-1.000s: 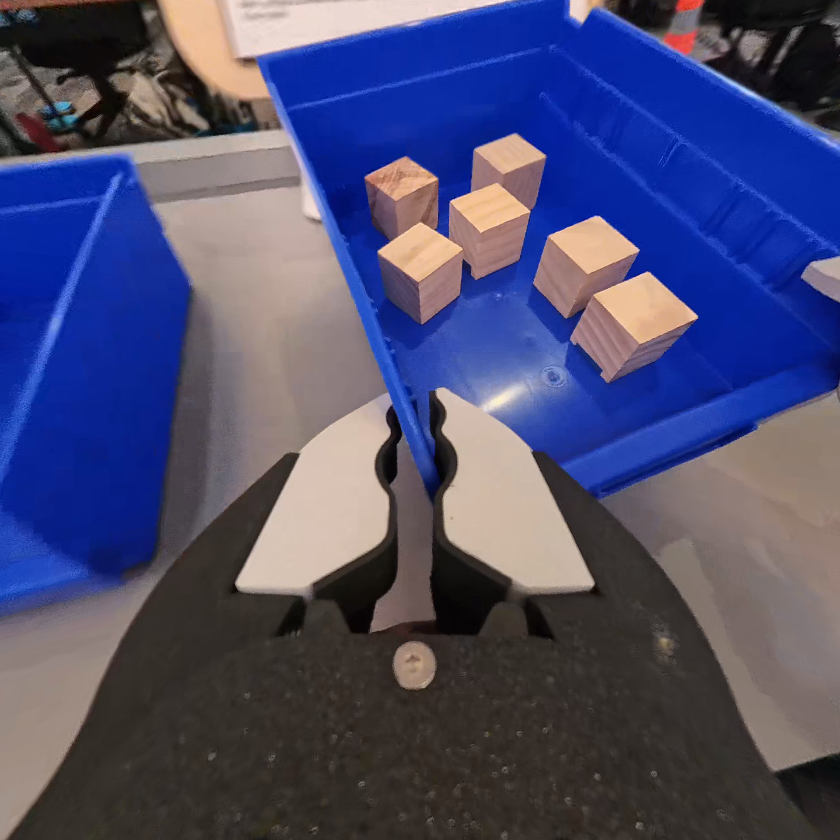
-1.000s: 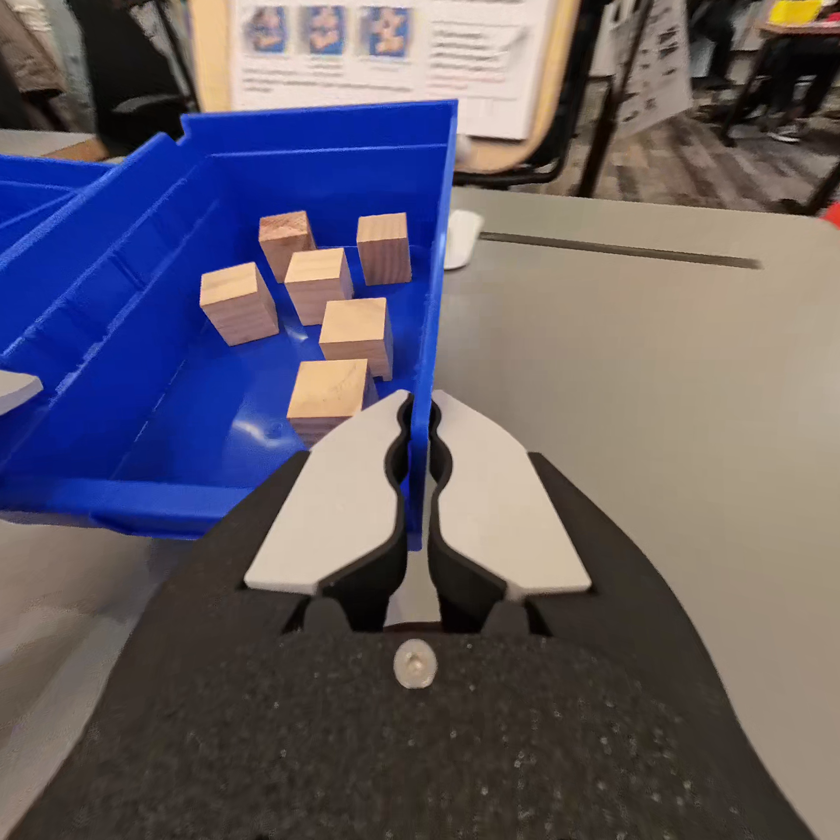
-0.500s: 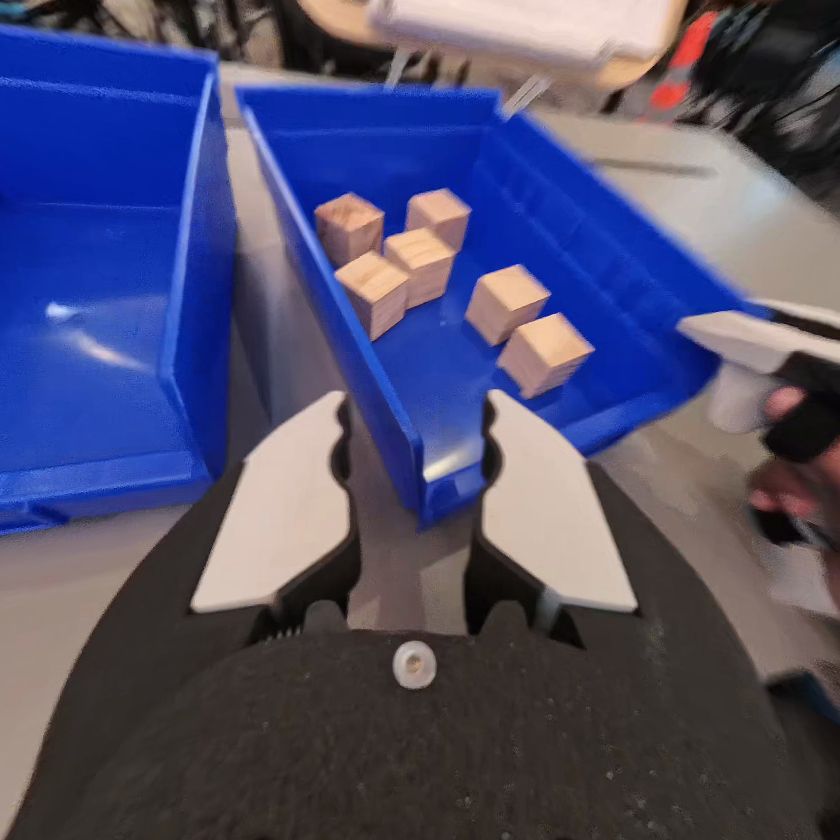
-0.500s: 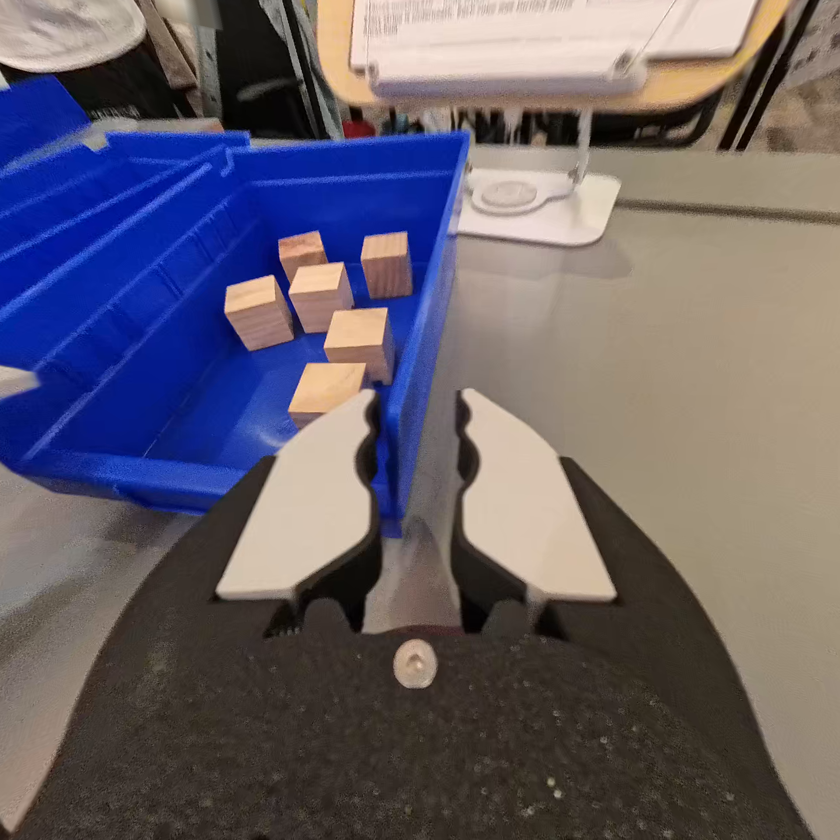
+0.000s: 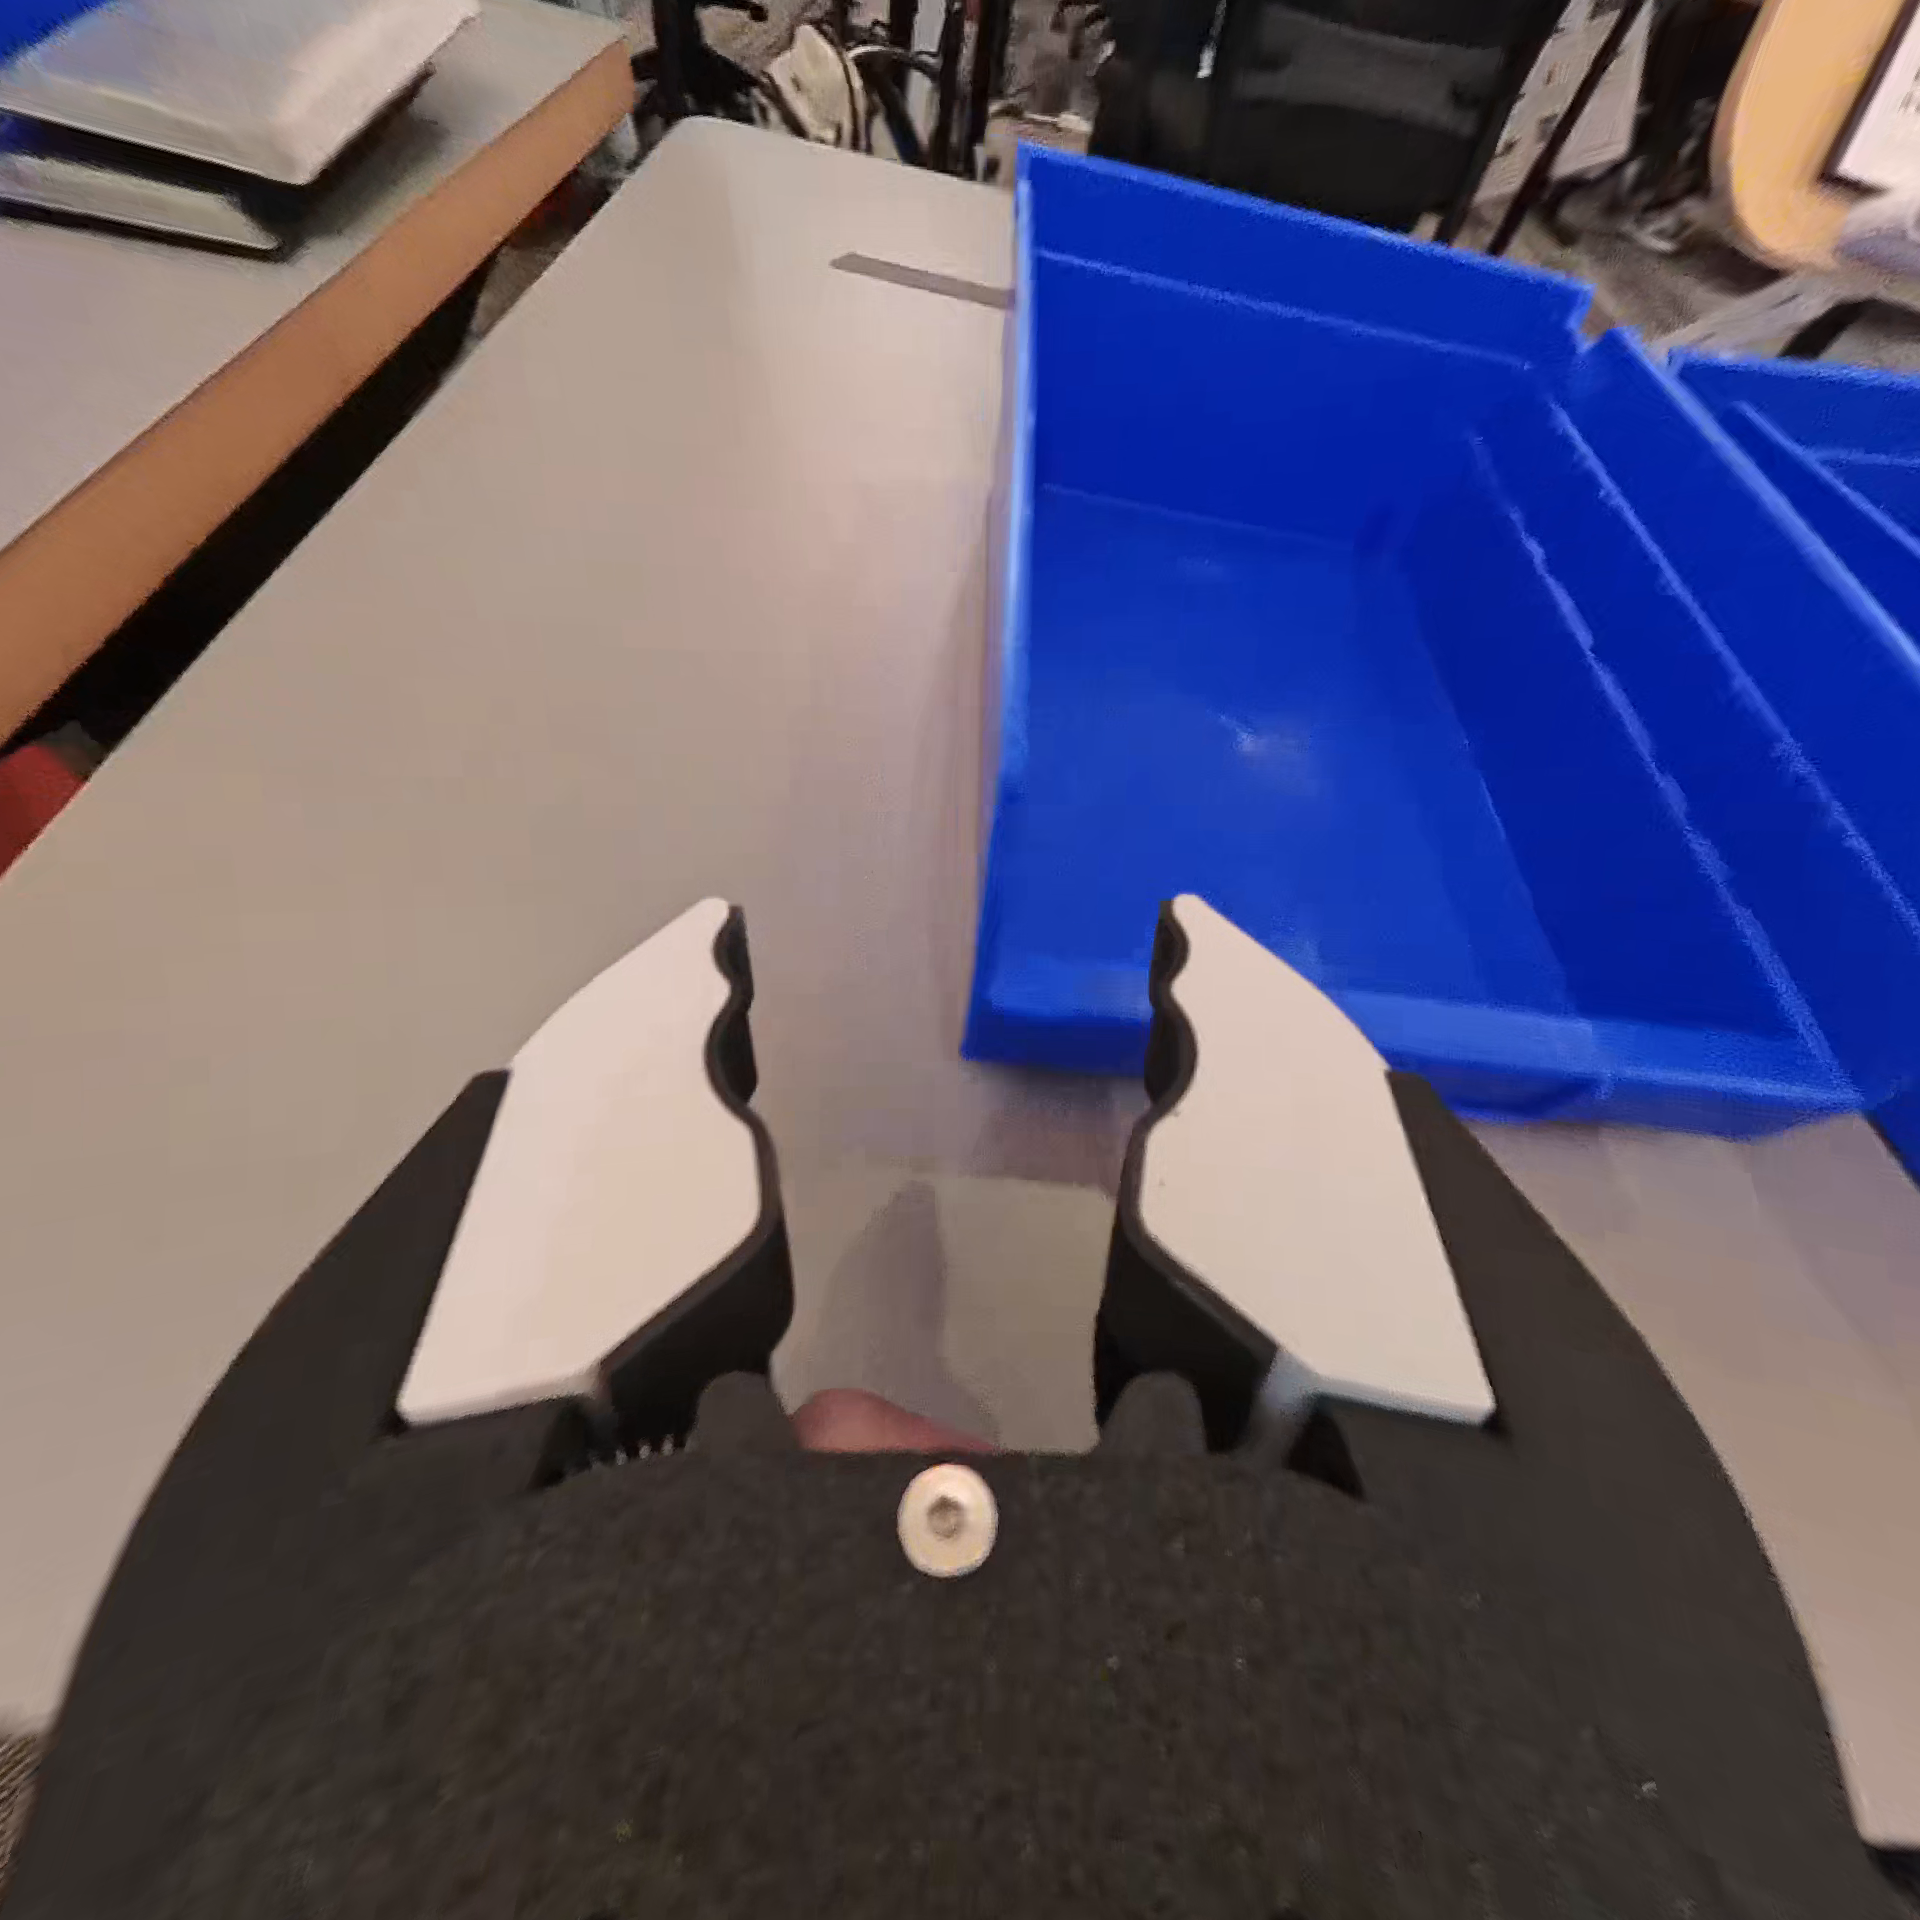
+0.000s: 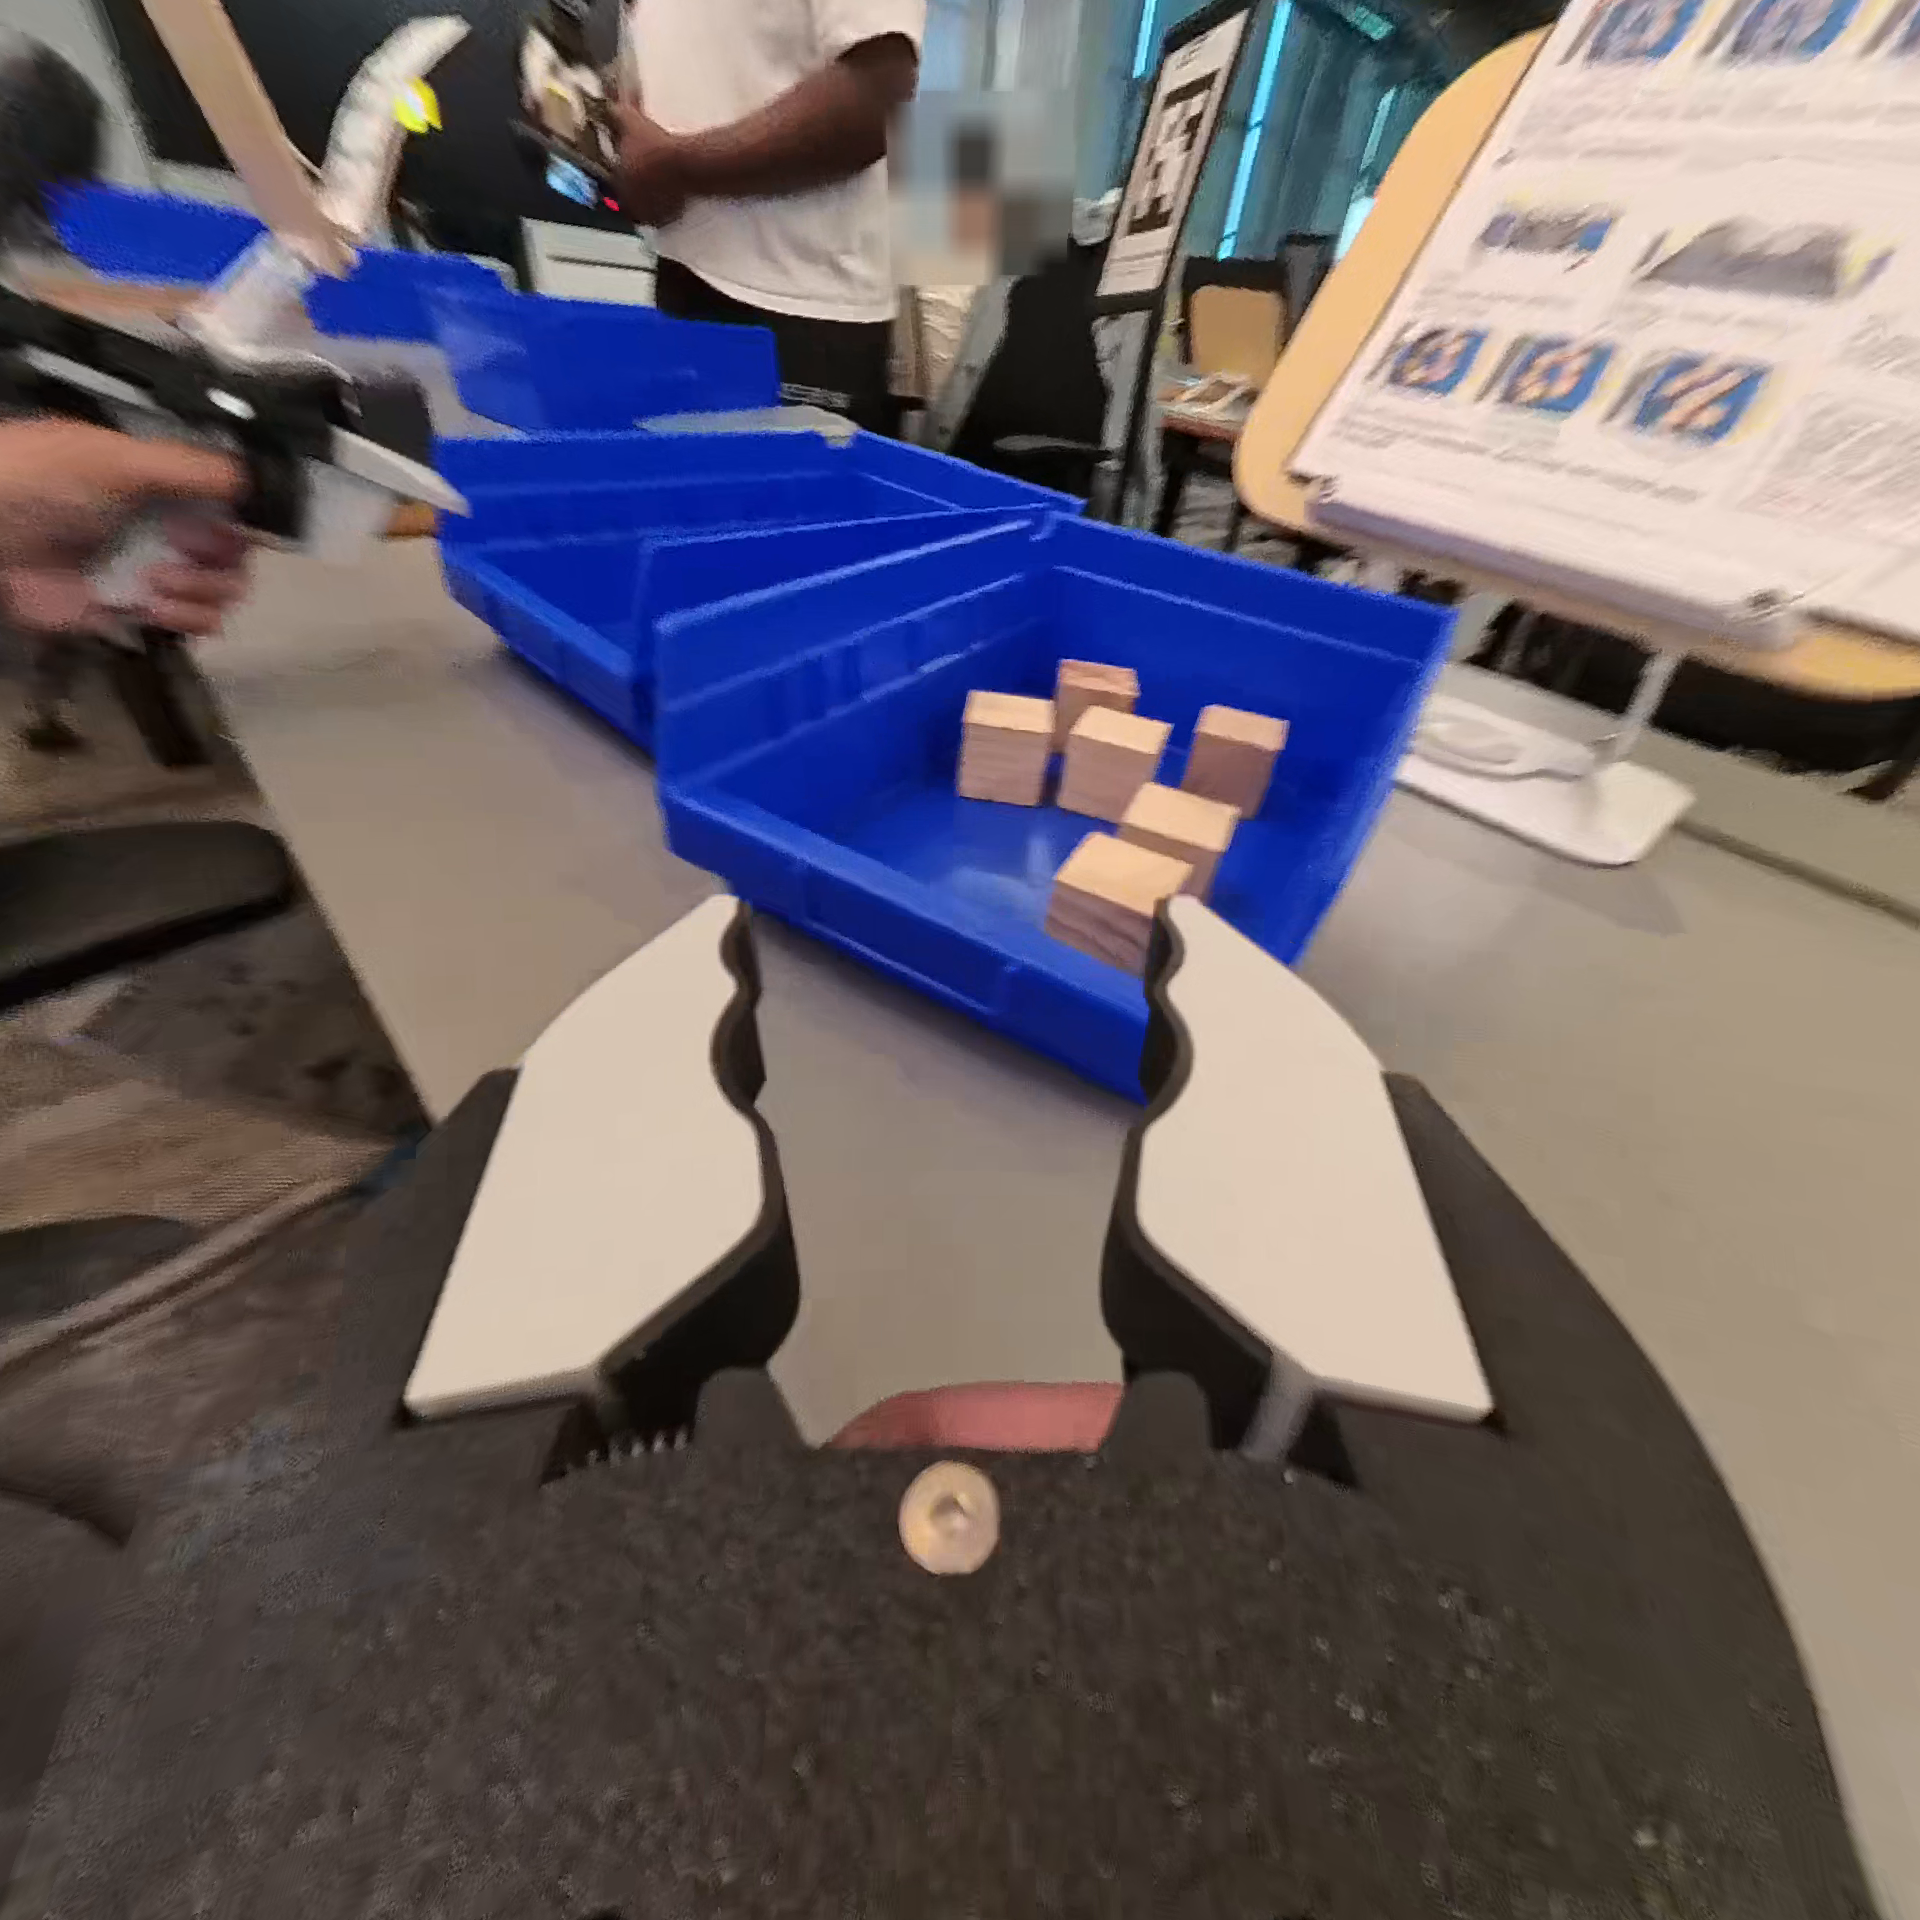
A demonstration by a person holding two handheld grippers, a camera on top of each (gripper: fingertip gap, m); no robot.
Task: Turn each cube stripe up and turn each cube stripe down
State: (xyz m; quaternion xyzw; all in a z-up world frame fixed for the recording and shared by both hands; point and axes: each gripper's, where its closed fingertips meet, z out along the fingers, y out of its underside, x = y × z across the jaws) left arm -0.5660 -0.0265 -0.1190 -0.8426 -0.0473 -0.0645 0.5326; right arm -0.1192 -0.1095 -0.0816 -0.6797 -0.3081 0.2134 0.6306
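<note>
Left wrist view: left gripper fingers spread, empty, over counter; empty bin at 1 o'clock. Right gripper likewise released; cubes at 12 o'clock in bin. Recommend approaching the nearest cube squarely.

The left claw gapes wide above the grey table, near an empty blue bin.

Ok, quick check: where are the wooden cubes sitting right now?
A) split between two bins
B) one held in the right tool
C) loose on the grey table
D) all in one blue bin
D: the right wrist view shows all six wooden cubes inside one blue bin, with the right tool open and empty.
</note>
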